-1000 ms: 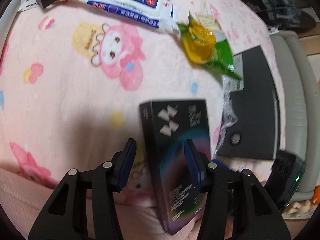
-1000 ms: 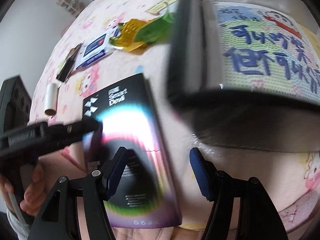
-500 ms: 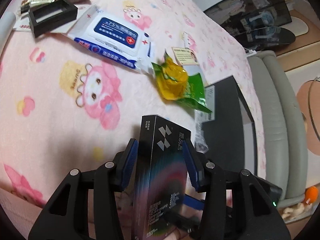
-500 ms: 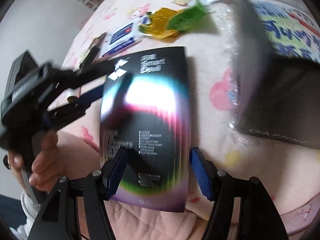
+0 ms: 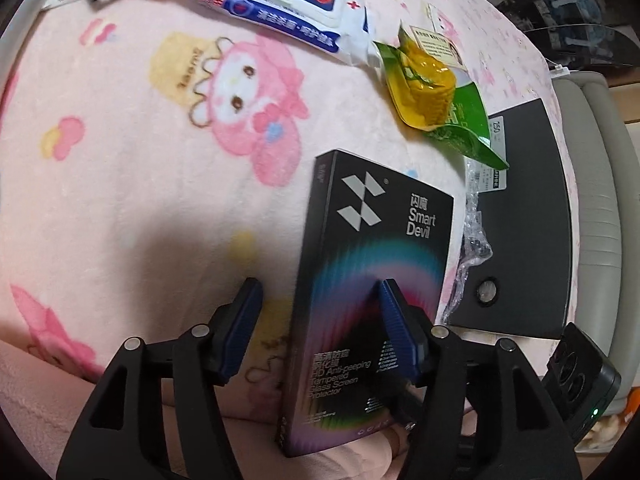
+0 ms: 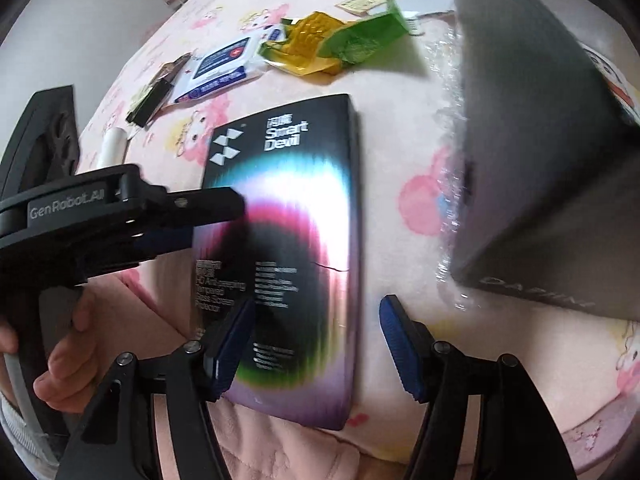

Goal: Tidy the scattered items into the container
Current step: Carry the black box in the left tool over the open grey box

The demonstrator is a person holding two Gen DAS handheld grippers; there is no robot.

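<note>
Lowered again from its tilted, lifted position of half a second ago, the black Smart Devil screen-protector box [image 5: 372,280] lies almost flat on the pink cartoon-print blanket [image 5: 132,184], its near end overhanging the blanket's edge. The left gripper [image 5: 318,322] has its jaws spread: the right pad sits over the box face, the left pad stands clear of the box's side, so nothing is pinched. The right gripper [image 6: 316,344] is likewise spread, one pad over the box's lower left corner, the other off its right edge. Just beside the box stands the dark container [image 6: 532,152], with crinkled clear wrap [image 6: 452,184] between them. A sound grasp probably means straddling the box's narrow width, closing squarely on both long edges, then lifting level before swinging it over the container's rim. Wet wipes [image 5: 288,4] and a yellow-green snack packet [image 5: 432,96] wait farther off.
</note>
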